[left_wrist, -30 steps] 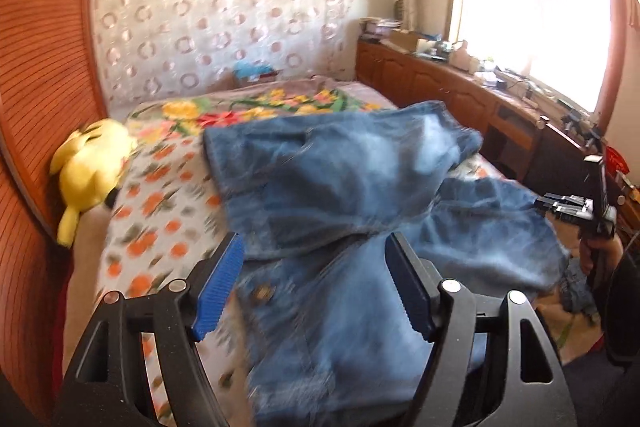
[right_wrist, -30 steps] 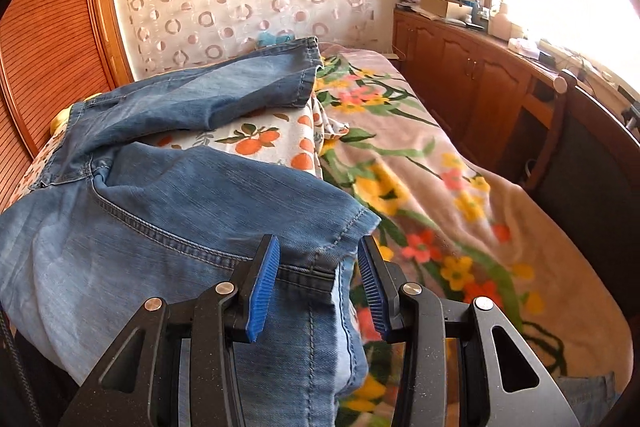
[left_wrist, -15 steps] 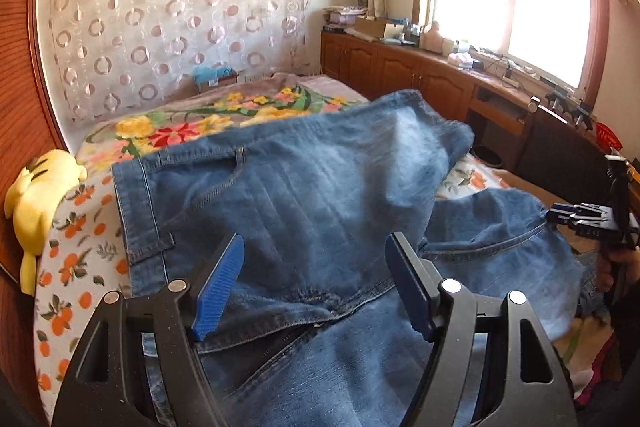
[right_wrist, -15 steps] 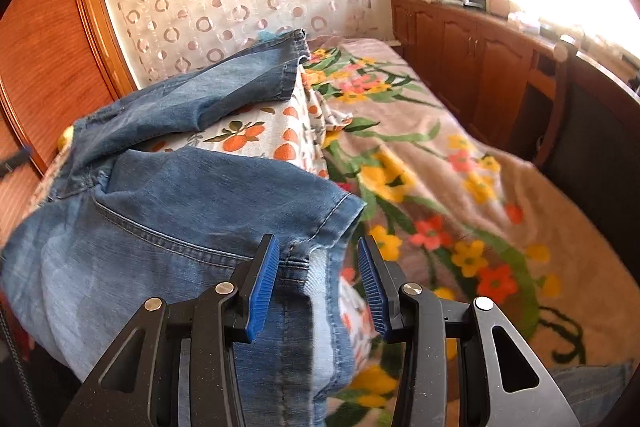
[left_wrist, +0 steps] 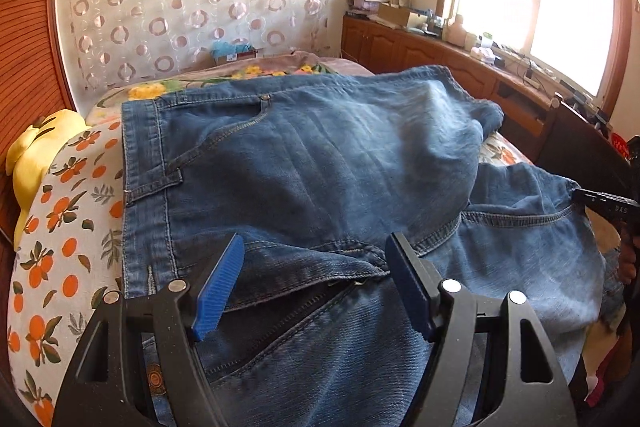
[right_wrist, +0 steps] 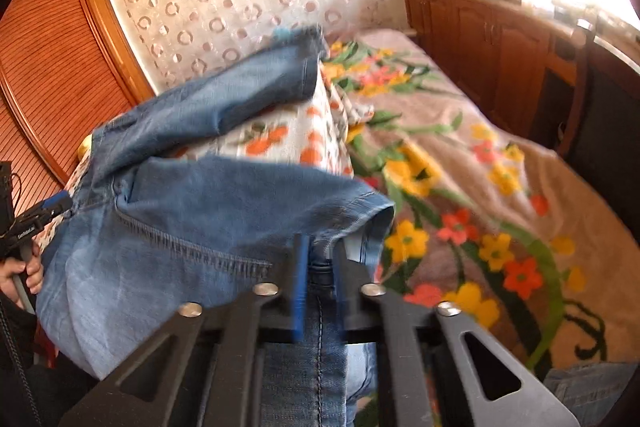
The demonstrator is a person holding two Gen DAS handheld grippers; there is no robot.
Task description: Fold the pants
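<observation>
Right gripper (right_wrist: 320,267), low centre of frame, is pinched on a hem fold of the jeans (right_wrist: 208,211); left gripper (left_wrist: 316,283) gapes over their fly — empty; denim sprawls mid-frame across the bed (right_wrist: 460,163), heavy, limp; best grasped at stiff seams.

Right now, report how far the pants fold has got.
Done: the jeans are spread over the bed, waistband toward the yellow plush toy. In hand: the right gripper is shut on a leg hem; the left gripper hovers open at the fly. Left: no clean fold shows; the legs lie apart.
</observation>
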